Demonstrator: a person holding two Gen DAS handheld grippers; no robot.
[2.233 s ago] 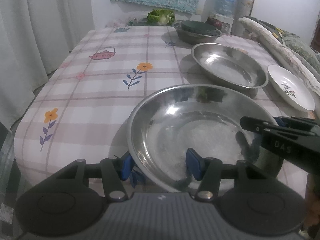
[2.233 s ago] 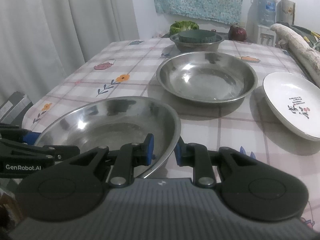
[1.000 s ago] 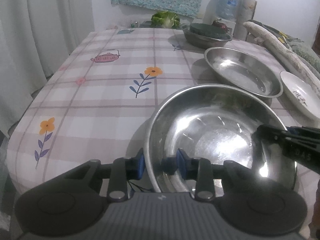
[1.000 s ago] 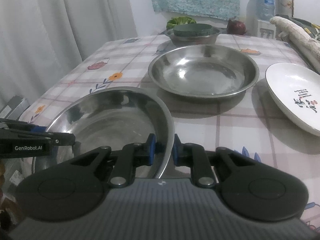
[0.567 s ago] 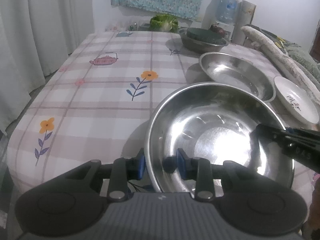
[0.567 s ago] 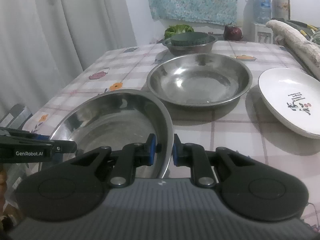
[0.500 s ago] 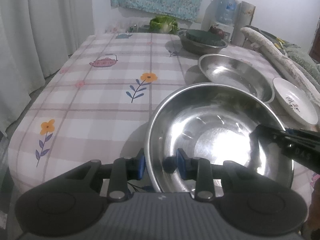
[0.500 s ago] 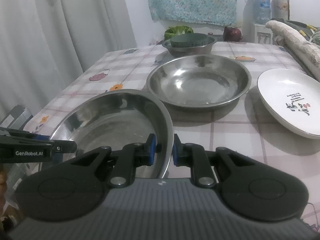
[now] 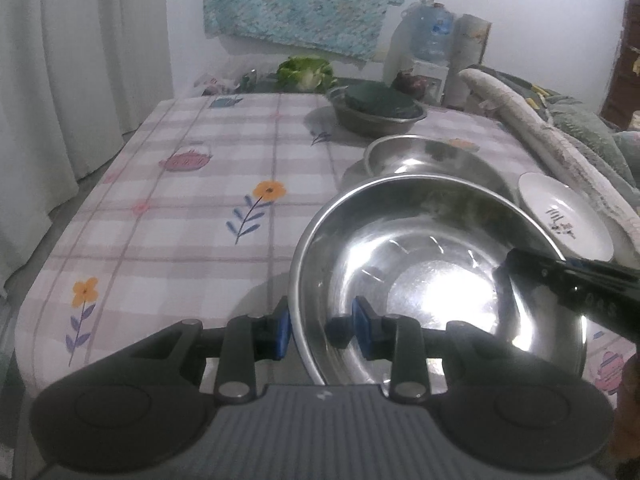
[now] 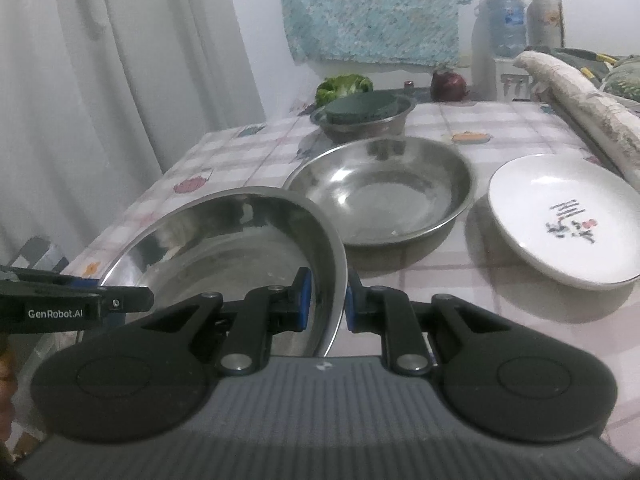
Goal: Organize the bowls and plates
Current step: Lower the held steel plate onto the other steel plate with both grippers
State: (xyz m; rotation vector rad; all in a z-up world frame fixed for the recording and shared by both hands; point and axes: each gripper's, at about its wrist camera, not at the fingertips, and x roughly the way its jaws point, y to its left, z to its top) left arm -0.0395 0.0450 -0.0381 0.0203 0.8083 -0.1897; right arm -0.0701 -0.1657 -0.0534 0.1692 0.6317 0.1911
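Steel, shiny and wide, fills the near part of both views: a large steel bowl [image 9: 436, 276] is grasped on opposite sides of its rim by the two tongs. The left gripper [image 9: 322, 330] has its blue pads clenched over the bowl's near-left rim, one pad outside the wall and one inside. The right gripper [image 10: 325, 306] pinches the rim on the other side in the same way, its jaws almost together on the thin metal. In the right wrist view the left tool's side reads "GenRobot.AI" in white; in the left wrist view the right tool carries faint letters that look like "DAS", too dim to be sure.

Compared with a second ago, the bowl has risen and tilted, and its far rim now overlaps the second steel bowl [image 10: 382, 190] behind it, where a strip of tablecloth [image 9: 192, 208] showed between them before. Both grips are unchanged.

Just right of the second bowl sits a white plate [image 10: 564, 228] with dark brush-like characters and small red marks; I cannot read them. Farther back stands a smaller metal bowl [image 10: 364, 122] holding a dark green lid-like disc. Beyond the table's far edge lie a leafy green vegetable [image 10: 344, 86] and a water jug [image 10: 506, 26].
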